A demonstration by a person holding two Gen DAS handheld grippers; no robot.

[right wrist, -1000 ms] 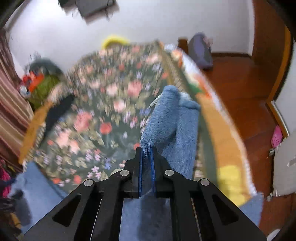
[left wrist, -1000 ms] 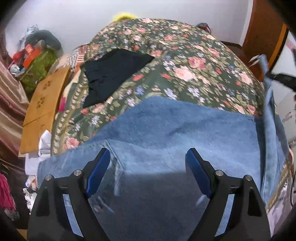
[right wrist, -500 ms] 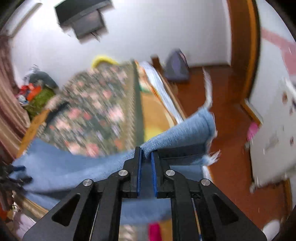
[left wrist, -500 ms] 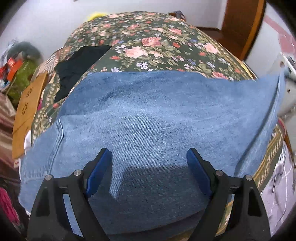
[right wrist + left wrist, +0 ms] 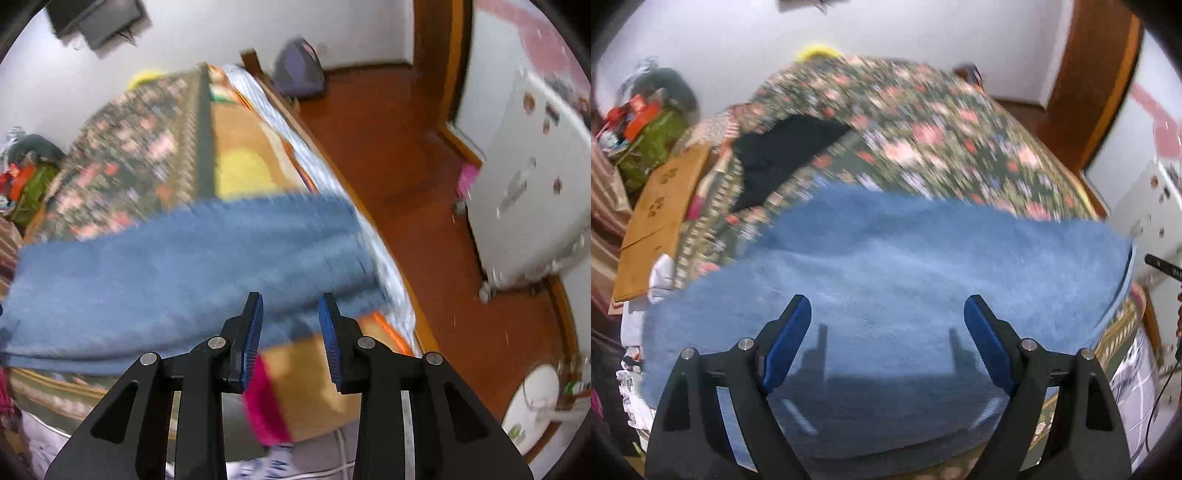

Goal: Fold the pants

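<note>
Letting go with my right claw (image 5: 291, 325), I am opening its jaws off the denim hem I was pinching; the pants (image 5: 886, 266) are now lying doubled across the bed (image 5: 923, 129), my left claw (image 5: 886, 332) hovering wide open, empty.

Floral bedspread (image 5: 960, 147), black garment (image 5: 783, 147), wooden board (image 5: 661, 206), white fridge (image 5: 532, 192)
</note>
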